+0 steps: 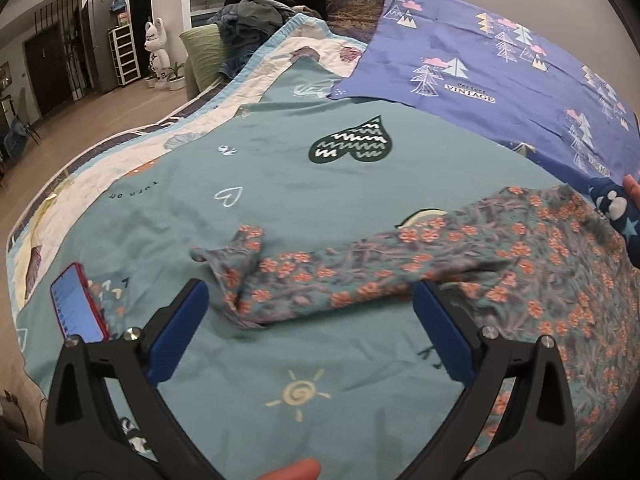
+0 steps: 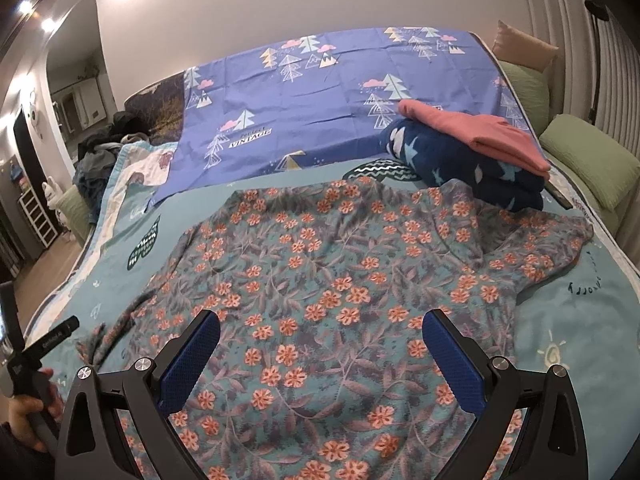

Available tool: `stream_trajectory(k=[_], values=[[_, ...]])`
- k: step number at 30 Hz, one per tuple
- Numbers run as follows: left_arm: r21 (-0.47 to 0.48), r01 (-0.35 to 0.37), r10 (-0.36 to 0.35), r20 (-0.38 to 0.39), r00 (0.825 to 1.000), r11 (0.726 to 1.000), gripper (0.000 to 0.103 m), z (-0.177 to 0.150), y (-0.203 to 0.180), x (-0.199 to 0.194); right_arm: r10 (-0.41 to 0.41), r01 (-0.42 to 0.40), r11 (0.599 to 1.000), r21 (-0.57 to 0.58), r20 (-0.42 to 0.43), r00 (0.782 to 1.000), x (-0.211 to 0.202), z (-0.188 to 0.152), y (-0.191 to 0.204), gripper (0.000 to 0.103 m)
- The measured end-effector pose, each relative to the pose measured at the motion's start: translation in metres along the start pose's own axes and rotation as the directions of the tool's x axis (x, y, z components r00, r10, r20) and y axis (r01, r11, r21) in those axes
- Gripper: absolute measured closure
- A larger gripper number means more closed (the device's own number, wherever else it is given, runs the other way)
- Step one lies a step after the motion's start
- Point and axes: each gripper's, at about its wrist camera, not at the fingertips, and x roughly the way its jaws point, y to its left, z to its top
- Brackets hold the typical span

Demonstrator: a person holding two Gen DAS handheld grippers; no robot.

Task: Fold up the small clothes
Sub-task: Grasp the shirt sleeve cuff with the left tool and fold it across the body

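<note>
Teal cotton printed with hearts and a sun covers the bed (image 1: 320, 184), and on it lies one floral garment (image 2: 328, 280) — grey-green with orange flowers — spread flat across the centre of the right wrist view. One of its sleeves (image 1: 280, 276) reaches toward the lower left of the left wrist view, its cuff crumpled.

Behind the garment, at the upper right of the right wrist view, I count two folded pieces stacked: one navy fleece with stars (image 2: 468, 160) and one pink piece (image 2: 476, 136) on top of it. The floral collar edge lies just beside the navy fleece. One purple sheet with tree prints (image 2: 320, 92) lies across the far side of the bed. One phone in a red case (image 1: 78, 304) rests at the lower left of the left wrist view, near my left gripper. Green cushions (image 2: 592, 168) sit at the right edge, and a dark clothes heap (image 1: 264, 8) sits at the upper centre of the left view.

My left gripper (image 1: 310, 304) is spread wide, empty; its right finger hangs just over the sleeve, though I cannot tell whether it touches. My right gripper (image 2: 320, 344) is equally wide apart — holding nothing, poised above the garment's body.
</note>
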Motion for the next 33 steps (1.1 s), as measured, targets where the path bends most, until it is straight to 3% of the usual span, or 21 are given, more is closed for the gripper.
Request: stream_trajectory(k=[5, 7, 8, 10, 15, 16, 18, 19, 20, 22, 25, 27, 31, 33], values=[[-0.086, -0.031, 0.024, -0.074, 0.997, 0.996, 0.002, 0.003, 0.035, 0.029, 0.018, -0.021, 0.998, -0.057, -0.039, 0.999, 0.011, 0.001, 0.013, 0.0], [-0.133, -0.046, 0.03, -0.12, 0.992, 0.99, 0.013, 0.001, 0.054, 0.047, 0.027, -0.032, 0.996, -0.082, -0.061, 0.998, 0.017, 0.0, 0.02, 0.0], [-0.159, -0.046, 0.022, -0.15, 0.988, 0.986, 0.019, 0.0, 0.063, 0.058, 0.03, -0.036, 0.995, -0.09, -0.066, 0.997, 0.019, -0.001, 0.022, 0.0], [-0.223, -0.042, -0.003, -0.196, 0.981, 0.974, 0.021, -0.001, 0.082, 0.077, 0.035, -0.043, 0.994, -0.105, -0.072, 0.997, 0.024, -0.002, 0.029, 0.0], [-0.325, -0.005, -0.075, -0.234, 0.969, 0.946, 0.029, 0.002, 0.104, 0.112, 0.049, -0.059, 0.991, -0.12, -0.085, 0.995, 0.031, -0.004, 0.037, 0.0], [-0.339, 0.012, -0.099, -0.24, 0.966, 0.941, 0.036, 0.004, 0.104, 0.119, 0.047, -0.058, 0.991, -0.123, -0.086, 0.995, 0.033, -0.004, 0.038, 0.0], [-0.36, 0.031, -0.133, -0.262, 0.956, 0.932, 0.064, 0.008, 0.104, 0.131, 0.046, -0.057, 0.99, -0.126, -0.09, 0.995, 0.035, -0.004, 0.039, 0.0], [-0.38, 0.041, -0.154, -0.27, 0.951, 0.924, 0.088, 0.011, 0.105, 0.136, 0.046, -0.057, 0.991, -0.124, -0.091, 0.995, 0.035, -0.004, 0.038, 0.0], [-0.405, 0.052, -0.169, -0.259, 0.951, 0.913, 0.095, 0.013, 0.106, 0.135, 0.045, -0.056, 0.991, -0.122, -0.092, 0.995, 0.035, -0.004, 0.037, 0.0], [-0.419, 0.077, -0.172, -0.195, 0.966, 0.905, 0.098, 0.023, 0.104, 0.12, 0.041, -0.051, 0.992, -0.116, -0.089, 0.995, 0.033, -0.004, 0.034, 0.0], [-0.354, 0.109, -0.153, -0.097, 0.984, 0.929, 0.098, 0.045, 0.086, 0.085, 0.035, -0.044, 0.994, -0.1, -0.086, 0.996, 0.031, -0.004, 0.027, 0.0], [-0.296, 0.146, -0.163, -0.034, 0.986, 0.944, 0.099, 0.062, 0.068, 0.058, 0.04, -0.047, 0.996, -0.08, -0.087, 0.995, 0.03, -0.005, 0.022, 0.0], [-0.151, 0.23, -0.218, 0.093, 0.971, 0.961, 0.098, 0.096, 0.019, -0.001, 0.057, -0.061, 0.997, -0.04, -0.081, 0.995, 0.024, -0.006, 0.009, 0.0], [-0.08, 0.289, -0.276, 0.142, 0.951, 0.954, 0.098, 0.112, -0.01, -0.028, 0.058, -0.06, 0.998, -0.031, -0.074, 0.996, 0.02, -0.007, 0.003, 0.0]])
